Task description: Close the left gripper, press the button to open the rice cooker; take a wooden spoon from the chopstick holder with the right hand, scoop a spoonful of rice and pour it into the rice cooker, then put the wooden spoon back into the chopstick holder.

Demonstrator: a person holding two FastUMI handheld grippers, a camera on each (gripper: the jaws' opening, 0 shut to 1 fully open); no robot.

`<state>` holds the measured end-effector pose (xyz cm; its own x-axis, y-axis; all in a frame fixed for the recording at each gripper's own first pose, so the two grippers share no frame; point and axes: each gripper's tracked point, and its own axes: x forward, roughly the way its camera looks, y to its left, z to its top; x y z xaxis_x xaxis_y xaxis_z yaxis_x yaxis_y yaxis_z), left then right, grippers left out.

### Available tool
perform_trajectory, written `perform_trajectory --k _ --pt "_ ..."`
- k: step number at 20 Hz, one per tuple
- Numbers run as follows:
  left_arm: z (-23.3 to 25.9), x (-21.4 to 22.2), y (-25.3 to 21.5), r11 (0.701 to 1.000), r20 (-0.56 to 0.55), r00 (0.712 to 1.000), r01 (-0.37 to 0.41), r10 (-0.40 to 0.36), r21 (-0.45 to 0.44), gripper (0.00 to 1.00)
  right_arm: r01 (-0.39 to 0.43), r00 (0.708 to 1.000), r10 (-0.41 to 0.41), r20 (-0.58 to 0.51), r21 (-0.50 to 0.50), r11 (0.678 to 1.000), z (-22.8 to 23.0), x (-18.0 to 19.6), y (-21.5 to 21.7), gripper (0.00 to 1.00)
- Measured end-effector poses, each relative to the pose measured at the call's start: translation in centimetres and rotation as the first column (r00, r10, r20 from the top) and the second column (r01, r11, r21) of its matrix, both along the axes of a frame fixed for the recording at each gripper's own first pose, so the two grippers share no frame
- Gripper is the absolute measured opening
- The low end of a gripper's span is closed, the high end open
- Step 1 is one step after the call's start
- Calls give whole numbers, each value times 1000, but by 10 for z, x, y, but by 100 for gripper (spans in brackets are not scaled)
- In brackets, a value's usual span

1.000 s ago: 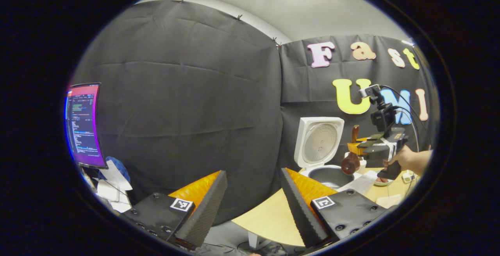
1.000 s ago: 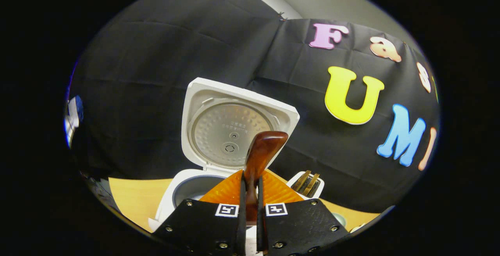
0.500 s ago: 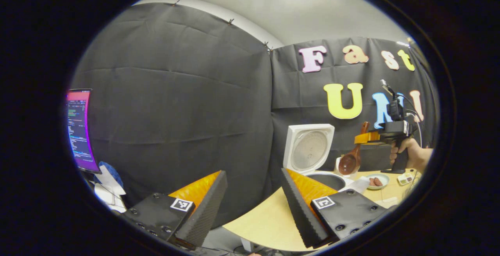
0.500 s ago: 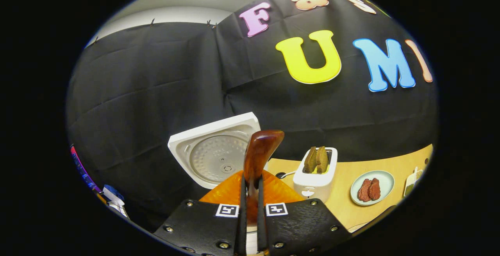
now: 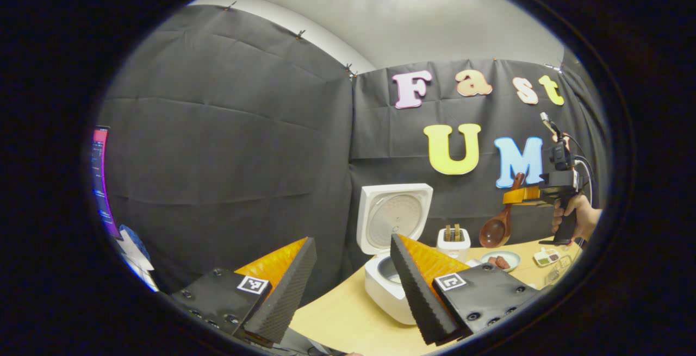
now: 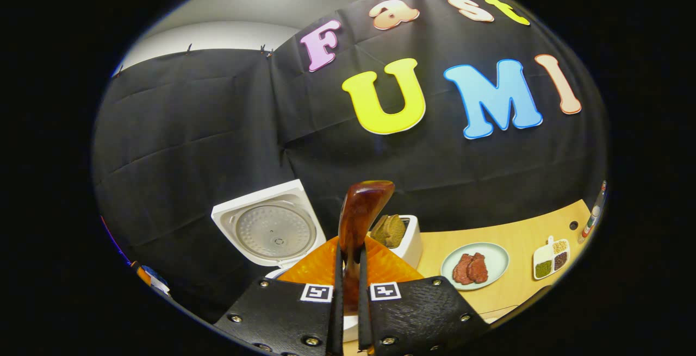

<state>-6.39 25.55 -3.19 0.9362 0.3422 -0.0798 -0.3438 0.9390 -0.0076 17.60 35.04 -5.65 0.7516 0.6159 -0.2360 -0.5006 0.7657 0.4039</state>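
Table [image 5: 348, 312] of pale wood, black cloth wall behind. Rice cooker [image 5: 387, 285] sits at its left end, lid [image 5: 393, 216] up, pot hollow showing. Right of the cooker: toaster [image 5: 453, 241] with two slices, then a plate [image 6: 492, 255] of meat, then a small divided dish [image 6: 550, 258]. Left gripper [image 5: 353, 285] spread wide, holding nothing, near the cooker. Right gripper [image 6: 348, 291] clamped on the wooden spoon [image 6: 359, 220], up in the air right of the cooker, bowl hanging down.

Looked from low off the worktop's [image 5: 348, 312] left end in the left gripper view, rightward and far off; from above, nearer, in the right gripper view; shared rice cooker [image 5: 392, 220] [image 6: 269, 231], toaster [image 5: 453, 241] [image 6: 405, 239], plate [image 5: 500, 261] [image 6: 474, 266]
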Motion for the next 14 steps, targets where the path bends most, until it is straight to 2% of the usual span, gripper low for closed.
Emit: perform_trajectory --k 3,4,6,7,8,9,10,11,12,14 --pt "4 11 -19 1000 8 1000 27 -27 -5 95 57 998 -57 -16 -3 998 -6 6 -41 11" --pt "4 14 -25 999 10 999 36 -36 -9 100 78 997 -78 -23 -6 997 -9 8 -56 11" --pt "7 21 -37 998 16 998 54 -54 -18 100 116 992 -117 -38 -10 993 -15 12 -85 11" --pt "8 24 -43 998 19 998 64 -64 -21 95 134 990 -134 -41 -12 991 -16 11 -98 11" --pt "9 28 -49 997 22 997 73 -72 -23 100 150 988 -151 -41 -17 989 -16 13 -112 11" --pt "11 32 -55 996 24 996 84 -84 -26 95 168 985 -169 -38 -23 986 -17 14 -124 11" --pt "11 35 -61 995 26 995 94 -93 -27 95 186 982 -187 -33 -32 982 -18 15 -139 7" --pt "13 39 -67 994 27 994 103 -102 -27 95 204 978 -205 -28 -39 978 -19 15 -151 11" --pt "14 41 -73 993 30 993 111 -110 -26 92 222 975 -223 -24 -45 974 -19 16 -165 11" --pt "18 45 -86 991 37 991 128 -127 -27 91 255 966 -256 -22 -52 966 -22 15 -188 11"
